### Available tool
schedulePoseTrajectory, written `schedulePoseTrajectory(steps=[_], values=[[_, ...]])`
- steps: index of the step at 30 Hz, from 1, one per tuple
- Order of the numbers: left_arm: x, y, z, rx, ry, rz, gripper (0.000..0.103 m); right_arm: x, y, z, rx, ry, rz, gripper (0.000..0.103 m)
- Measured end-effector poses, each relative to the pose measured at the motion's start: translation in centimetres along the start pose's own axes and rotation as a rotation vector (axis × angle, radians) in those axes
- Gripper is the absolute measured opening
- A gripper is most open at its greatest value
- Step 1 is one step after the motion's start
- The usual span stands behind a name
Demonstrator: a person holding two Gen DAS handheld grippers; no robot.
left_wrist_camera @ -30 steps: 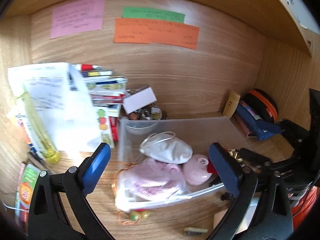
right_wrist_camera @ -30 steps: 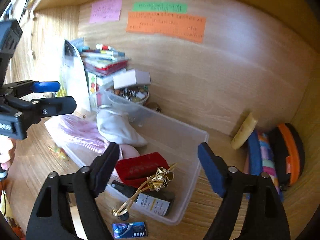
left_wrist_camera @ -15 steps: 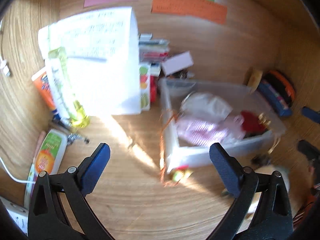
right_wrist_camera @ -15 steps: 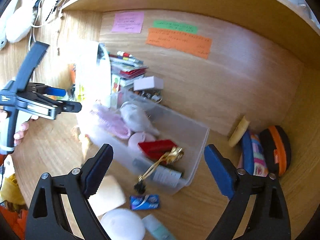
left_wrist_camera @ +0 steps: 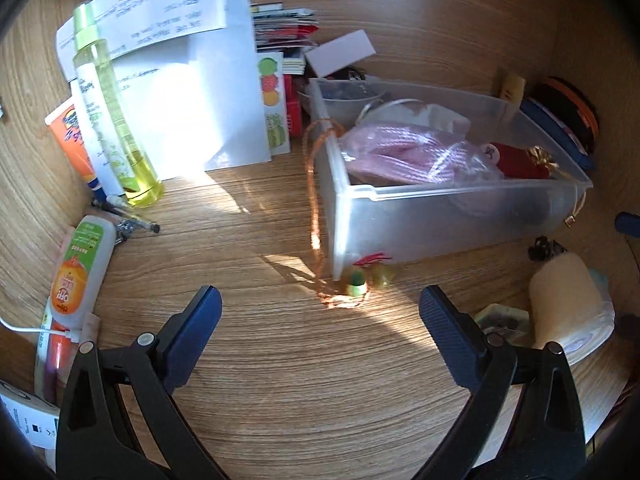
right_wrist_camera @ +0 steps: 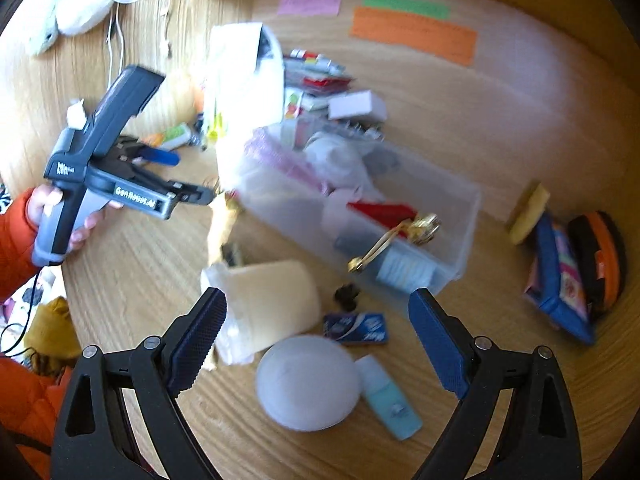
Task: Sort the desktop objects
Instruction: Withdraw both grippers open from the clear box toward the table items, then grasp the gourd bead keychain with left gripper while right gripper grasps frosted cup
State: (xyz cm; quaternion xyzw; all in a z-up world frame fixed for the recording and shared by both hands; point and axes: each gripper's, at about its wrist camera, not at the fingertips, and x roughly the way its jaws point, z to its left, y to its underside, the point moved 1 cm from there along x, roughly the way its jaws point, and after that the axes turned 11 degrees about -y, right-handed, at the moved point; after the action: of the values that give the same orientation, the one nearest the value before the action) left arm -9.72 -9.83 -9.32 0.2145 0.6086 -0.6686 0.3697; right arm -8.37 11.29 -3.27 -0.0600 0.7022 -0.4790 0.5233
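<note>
A: Desk [left_wrist_camera: 280,380] status?
B: Wood surface, cluttered. Clear plastic bin [left_wrist_camera: 440,216] is set mid-desk; a pink bundle [left_wrist_camera: 396,152], a red case [left_wrist_camera: 516,160] and a gold bow [left_wrist_camera: 542,156] are seen inside it.
A: Outside the bin?
B: A white paper bag [left_wrist_camera: 192,92] is stood to its left, a yellow-green spray bottle [left_wrist_camera: 116,120] leaned against it. A cream roll [right_wrist_camera: 276,300], a white dome lid [right_wrist_camera: 306,382], a teal bottle [right_wrist_camera: 388,398] and a blue packet [right_wrist_camera: 356,328] are laid in front of the bin.
A: Hand-held grippers?
B: Left hand-held gripper [left_wrist_camera: 320,312]: jaws spread wide over bare desk, nothing between them. Right hand-held gripper [right_wrist_camera: 318,334]: jaws have just been opening, now wide apart; roll and dome lid are seen between them in the right wrist view, contact not seen. That view is blurred.
</note>
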Motion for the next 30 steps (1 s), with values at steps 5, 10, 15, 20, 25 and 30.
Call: schedulePoseTrajectory(steps=[5, 10, 15, 20, 25, 30], values=[[0.8, -0.3, -1.4, 0.022, 0.003, 0.013, 0.100, 1.3, -0.2, -0.6, 0.036, -0.082, 0.046, 0.092], [2.3, -0.5, -2.2, 0.034, 0.002, 0.071, 0.064, 2.6, -0.5, -0.9, 0.043, -0.121, 0.070, 0.092], [3.0, -0.4, -2.2, 0.021, 0.044, 0.097, 0.061, 4.0, -0.3, -0.9, 0.065, -0.160, 0.094, 0.090], [3.0, -0.2, -2.0, 0.000, 0.034, 0.079, 0.058, 4.7, -0.4, -0.4, 0.056, -0.209, 0.088, 0.078], [3.1, -0.3, -2.1, 0.002, 0.026, 0.058, 0.043, 4.6, -0.4, 0.4, 0.043, -0.220, 0.075, 0.068], [3.0, -0.2, -1.8, 0.012, 0.023, 0.050, 0.032, 4.4, -0.2, 0.3, 0.046, -0.218, 0.072, 0.068]])
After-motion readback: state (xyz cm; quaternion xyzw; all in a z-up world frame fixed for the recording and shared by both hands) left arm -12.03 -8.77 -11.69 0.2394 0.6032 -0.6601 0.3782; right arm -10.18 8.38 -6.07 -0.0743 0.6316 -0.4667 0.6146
